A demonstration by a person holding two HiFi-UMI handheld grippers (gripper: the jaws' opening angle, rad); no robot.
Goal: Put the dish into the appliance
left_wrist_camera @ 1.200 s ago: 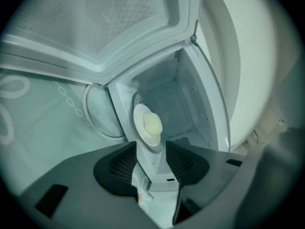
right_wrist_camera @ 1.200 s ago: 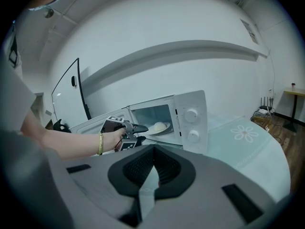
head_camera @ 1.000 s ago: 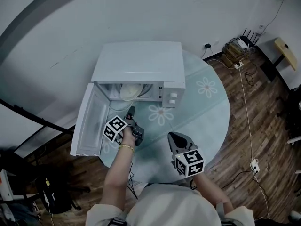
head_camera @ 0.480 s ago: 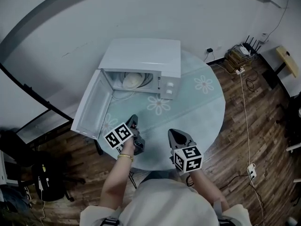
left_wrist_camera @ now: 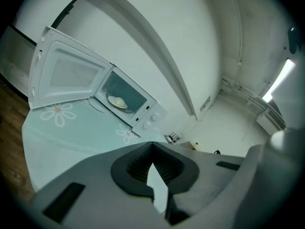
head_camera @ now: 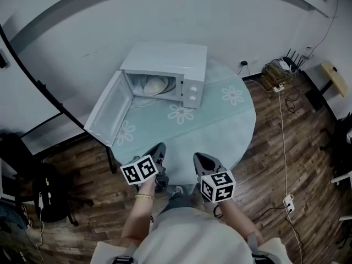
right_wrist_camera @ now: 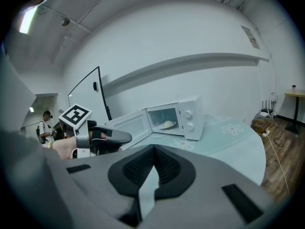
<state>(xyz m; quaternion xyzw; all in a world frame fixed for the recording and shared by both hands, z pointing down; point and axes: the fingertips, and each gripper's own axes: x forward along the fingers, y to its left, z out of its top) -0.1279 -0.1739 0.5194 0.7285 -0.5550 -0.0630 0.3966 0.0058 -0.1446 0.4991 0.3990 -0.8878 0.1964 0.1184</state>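
Note:
The white microwave (head_camera: 165,70) stands at the back of the round table (head_camera: 220,120) with its door (head_camera: 109,110) swung wide to the left. A pale dish (head_camera: 155,84) lies inside the cavity; the left gripper view shows the dish (left_wrist_camera: 117,101) there too, as does the right gripper view (right_wrist_camera: 167,124). Both grippers hang side by side at the table's near edge, well away from the microwave. My left gripper (head_camera: 160,147) is shut and empty. My right gripper (head_camera: 198,157) has its jaws (right_wrist_camera: 153,151) together with nothing between them.
Flower prints dot the pale green tablecloth. A router and tangled cables (head_camera: 278,59) lie on the wooden floor at the right, with a power strip (head_camera: 287,203) nearer. A dark bag (head_camera: 47,199) sits at the left. A person (right_wrist_camera: 46,128) stands far off.
Both grippers have drawn back from the microwave's open front to the table's near edge, the left one farther. The microwave now looks smaller and farther off. The dish has stayed inside.

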